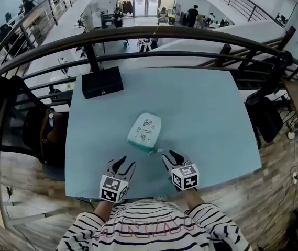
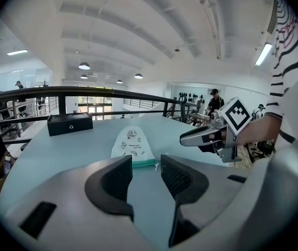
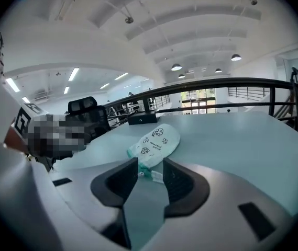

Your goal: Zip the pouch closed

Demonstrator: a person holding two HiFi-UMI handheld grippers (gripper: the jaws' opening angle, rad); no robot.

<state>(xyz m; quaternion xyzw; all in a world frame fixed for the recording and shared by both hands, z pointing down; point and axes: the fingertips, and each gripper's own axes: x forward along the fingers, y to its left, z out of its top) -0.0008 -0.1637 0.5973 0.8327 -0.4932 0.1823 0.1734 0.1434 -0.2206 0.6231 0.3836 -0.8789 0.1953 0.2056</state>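
A small white pouch point(image 1: 145, 131) with a green zipper edge and black doodle prints lies flat in the middle of the teal table point(image 1: 206, 119). Its zipper end faces me, and a small white pull point(image 1: 159, 150) sticks out at the near right corner. My left gripper point(image 1: 122, 166) hovers open just short of the pouch point(image 2: 130, 143), with nothing between its fingers. My right gripper point(image 1: 170, 157) is open too, close to the pouch's near right corner. In the right gripper view the pull point(image 3: 153, 174) lies in the gap between the jaws, and the pouch point(image 3: 156, 140) is just beyond.
A black box point(image 1: 102, 82) sits at the table's far left corner. A dark curved railing point(image 1: 190, 35) runs behind the table. A black office chair point(image 1: 12, 114) stands to the left. The person's striped sleeves are at the near edge.
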